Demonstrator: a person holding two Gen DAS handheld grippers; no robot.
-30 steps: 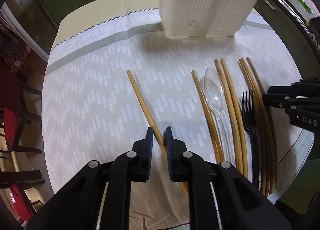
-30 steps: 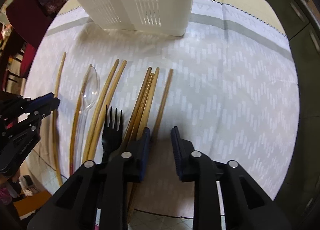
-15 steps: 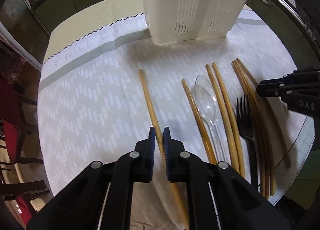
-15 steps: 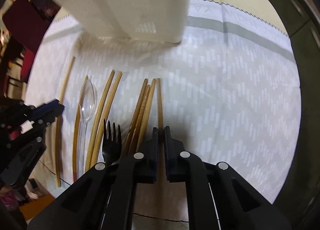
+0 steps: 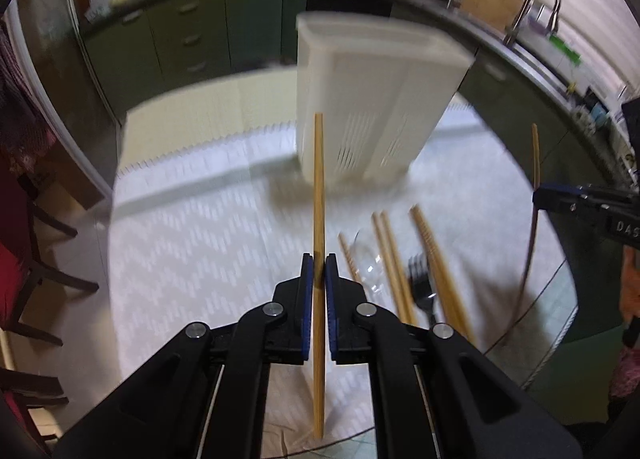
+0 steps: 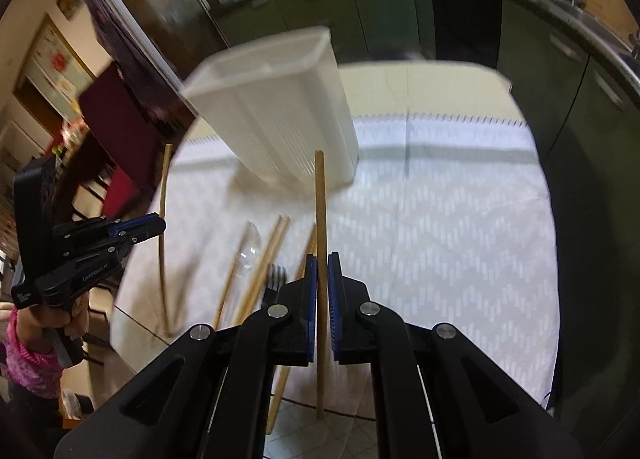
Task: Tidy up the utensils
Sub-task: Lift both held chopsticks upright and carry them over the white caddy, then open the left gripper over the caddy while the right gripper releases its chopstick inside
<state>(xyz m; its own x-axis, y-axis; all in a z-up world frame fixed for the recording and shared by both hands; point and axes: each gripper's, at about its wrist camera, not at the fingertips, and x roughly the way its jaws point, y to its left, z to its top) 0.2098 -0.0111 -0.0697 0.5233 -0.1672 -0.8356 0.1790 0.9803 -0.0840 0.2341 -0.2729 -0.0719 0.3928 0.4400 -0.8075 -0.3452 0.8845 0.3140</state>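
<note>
My left gripper [image 5: 319, 265] is shut on a wooden chopstick [image 5: 319, 187] and holds it upright above the table. My right gripper [image 6: 322, 265] is shut on another wooden chopstick [image 6: 320, 203], also lifted. Each gripper shows in the other's view, the right one [image 5: 538, 199] and the left one [image 6: 160, 225], each with its stick. The white slotted utensil holder [image 5: 376, 107] stands at the back of the table; it also shows in the right wrist view [image 6: 276, 107]. Several chopsticks [image 5: 390, 255], a clear plastic spoon [image 5: 366, 255] and a black fork [image 5: 420, 287] lie on the cloth.
A white patterned tablecloth [image 5: 192, 243] covers the round table, whose near edge [image 5: 532, 339] is close under both grippers. Red chairs [image 5: 16, 259] stand to the left. Green kitchen cabinets [image 5: 192, 31] and a sink tap [image 5: 536, 7] line the back.
Both grippers have lifted off the table, each carrying a chopstick, and tilted up so the holder and kitchen come into view. The right gripper closed on its chopstick within the last second.
</note>
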